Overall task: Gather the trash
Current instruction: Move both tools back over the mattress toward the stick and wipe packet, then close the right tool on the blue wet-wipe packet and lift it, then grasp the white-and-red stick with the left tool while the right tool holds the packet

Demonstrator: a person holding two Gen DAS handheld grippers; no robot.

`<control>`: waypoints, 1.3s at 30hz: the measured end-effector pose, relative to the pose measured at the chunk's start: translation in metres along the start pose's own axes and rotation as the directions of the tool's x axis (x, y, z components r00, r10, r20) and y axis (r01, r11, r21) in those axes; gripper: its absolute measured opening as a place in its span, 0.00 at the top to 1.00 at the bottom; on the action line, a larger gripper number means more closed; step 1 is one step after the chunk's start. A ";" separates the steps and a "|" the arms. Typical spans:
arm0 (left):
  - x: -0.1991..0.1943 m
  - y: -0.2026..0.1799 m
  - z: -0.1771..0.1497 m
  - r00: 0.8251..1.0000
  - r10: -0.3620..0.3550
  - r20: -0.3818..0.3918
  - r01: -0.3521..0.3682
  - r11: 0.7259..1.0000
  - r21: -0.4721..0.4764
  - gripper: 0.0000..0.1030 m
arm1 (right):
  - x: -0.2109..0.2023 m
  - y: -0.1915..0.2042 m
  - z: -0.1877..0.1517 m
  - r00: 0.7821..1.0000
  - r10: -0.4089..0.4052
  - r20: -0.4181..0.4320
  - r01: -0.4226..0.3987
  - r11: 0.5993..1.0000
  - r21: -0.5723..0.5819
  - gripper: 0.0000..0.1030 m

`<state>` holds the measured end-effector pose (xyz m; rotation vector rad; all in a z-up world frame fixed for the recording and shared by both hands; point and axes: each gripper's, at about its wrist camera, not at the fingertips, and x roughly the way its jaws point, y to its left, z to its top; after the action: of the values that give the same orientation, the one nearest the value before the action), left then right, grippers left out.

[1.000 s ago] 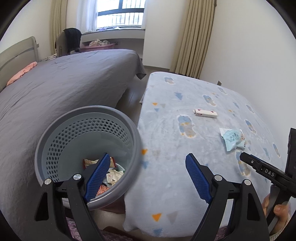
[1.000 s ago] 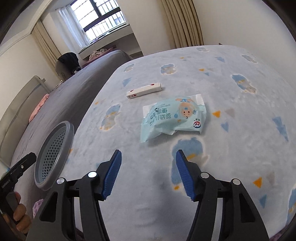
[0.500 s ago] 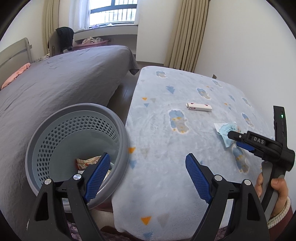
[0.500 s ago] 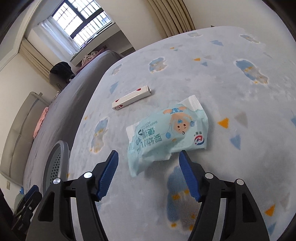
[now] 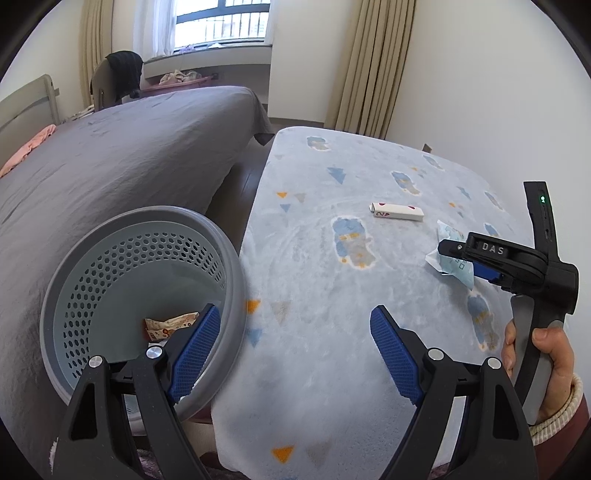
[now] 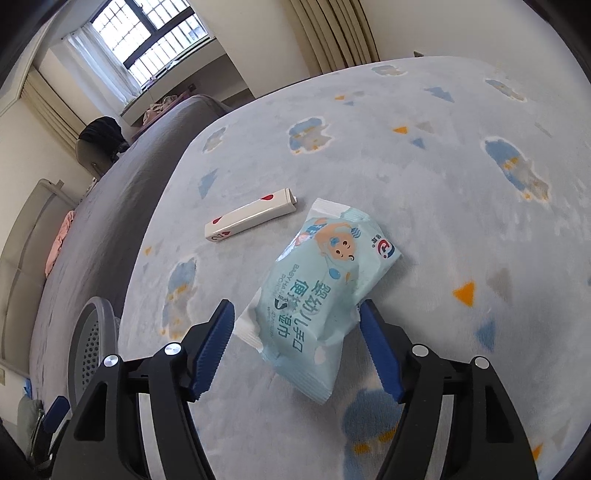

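Right wrist: wipes packet [image 6: 325, 291] between fingers [image 6: 380, 354]

Daylight pours through the barred window [image 5: 221, 18] at the far end of the room, sheer white curtain [image 5: 155, 26] beside it, a cluttered pale window ledge [image 5: 207, 66] below. Plain cream walls [image 5: 480, 92] all round. Long beige pleated drapes [image 5: 373, 66] hang in the far corner. On the left, a big bed under a wrinkled grey cover [image 5: 122, 147], its pale headboard [image 5: 26, 107] at the far left edge, a pink cloth [image 5: 26, 151] lying near it. A chair draped with a dark garment [image 5: 123, 74] stands by the ledge. Closer in, a fleecy light-blue patterned blanket [image 5: 332, 295] covers the second bed, and a strip of dark wood floor [image 5: 240, 177] runs between the two.
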<state>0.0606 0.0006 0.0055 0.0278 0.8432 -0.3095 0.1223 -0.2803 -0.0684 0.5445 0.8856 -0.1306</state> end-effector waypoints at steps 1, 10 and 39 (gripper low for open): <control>0.001 0.000 0.000 1.000 0.001 -0.001 -0.001 1.000 0.001 0.21 | 0.002 0.002 0.001 1.000 -0.016 0.000 0.016 1.000 -0.005 0.35; 0.008 0.001 0.002 1.000 0.011 -0.012 -0.011 1.000 0.001 0.21 | 0.013 0.013 0.004 0.991 -0.128 0.024 0.129 0.990 -0.059 0.35; 0.097 -0.078 0.086 0.993 -0.092 -0.069 0.102 0.981 0.166 0.18 | -0.030 -0.023 0.017 0.988 -0.098 0.118 0.106 0.992 -0.063 0.52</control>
<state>0.1618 -0.1118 -0.0011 0.1560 0.8788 -0.4736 0.1075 -0.3121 -0.0457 0.4227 0.8035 -0.2216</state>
